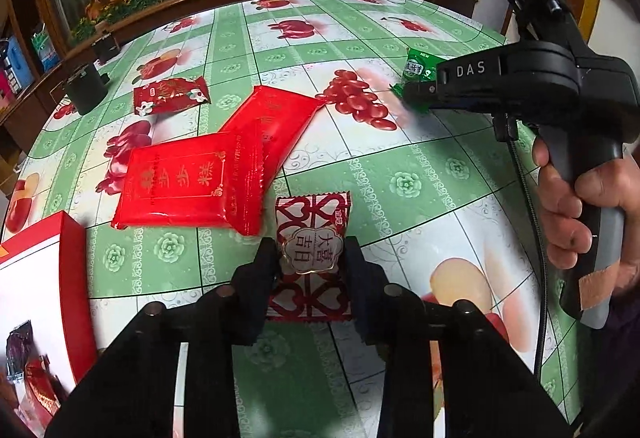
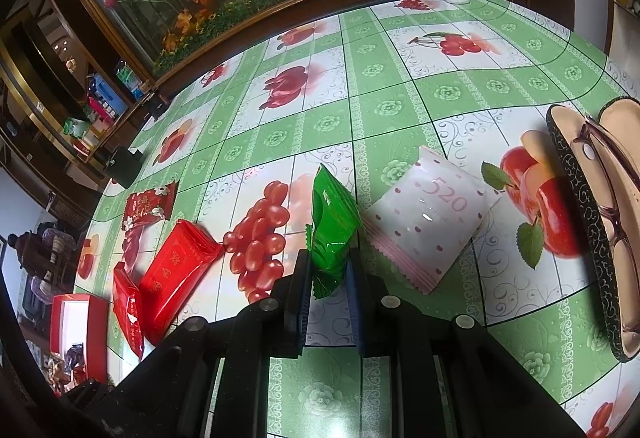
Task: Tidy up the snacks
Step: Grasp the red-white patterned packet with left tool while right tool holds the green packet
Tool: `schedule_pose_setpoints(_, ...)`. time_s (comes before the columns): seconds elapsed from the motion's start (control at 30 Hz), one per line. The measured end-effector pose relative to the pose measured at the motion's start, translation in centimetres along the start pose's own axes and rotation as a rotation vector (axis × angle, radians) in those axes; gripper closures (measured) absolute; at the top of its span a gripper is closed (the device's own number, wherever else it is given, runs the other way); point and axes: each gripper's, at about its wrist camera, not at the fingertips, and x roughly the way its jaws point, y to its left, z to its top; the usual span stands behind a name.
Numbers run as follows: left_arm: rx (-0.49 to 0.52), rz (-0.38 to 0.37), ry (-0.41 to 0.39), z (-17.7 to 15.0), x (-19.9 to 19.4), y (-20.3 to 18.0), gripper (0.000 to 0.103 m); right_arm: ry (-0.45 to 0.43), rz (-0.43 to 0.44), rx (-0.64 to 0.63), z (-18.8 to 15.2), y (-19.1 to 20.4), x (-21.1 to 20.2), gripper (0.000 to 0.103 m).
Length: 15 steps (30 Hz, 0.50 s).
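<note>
The left gripper (image 1: 310, 258) is closed on a red-and-white heart-pattern snack packet (image 1: 311, 238), one finger at each side of it. Beyond it, two red flat packets (image 1: 192, 182) overlap on the green fruit-print tablecloth (image 1: 400, 166). A smaller dark-red flowered packet (image 1: 170, 94) lies farther back. A red box (image 1: 70, 278) stands at left. At right, the right gripper (image 1: 412, 94) clamps a green packet (image 1: 418, 68).

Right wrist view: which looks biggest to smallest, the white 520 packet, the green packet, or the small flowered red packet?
1. White 520 packet.
2. Green packet, pinched in the right hand-held gripper and nearer the camera, so its rank is unsure.
3. Flowered red packet, farthest away.
</note>
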Motion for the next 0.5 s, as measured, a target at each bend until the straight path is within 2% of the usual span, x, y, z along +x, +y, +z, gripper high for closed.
schedule_pose_setpoints(0.07, 0.002, 0.001, -0.007, -0.2, -0.2, 0.0, 0.078, -0.003, -0.002, -0.004, 0.0, 0.0, 0.0, 0.086)
schedule_pose_setpoints(0.5, -0.079, -0.051, 0.005, -3.1, -2.7, 1.6, 0.078, -0.004, 0.008, 0.001, 0.0, -0.1, 0.0, 0.086)
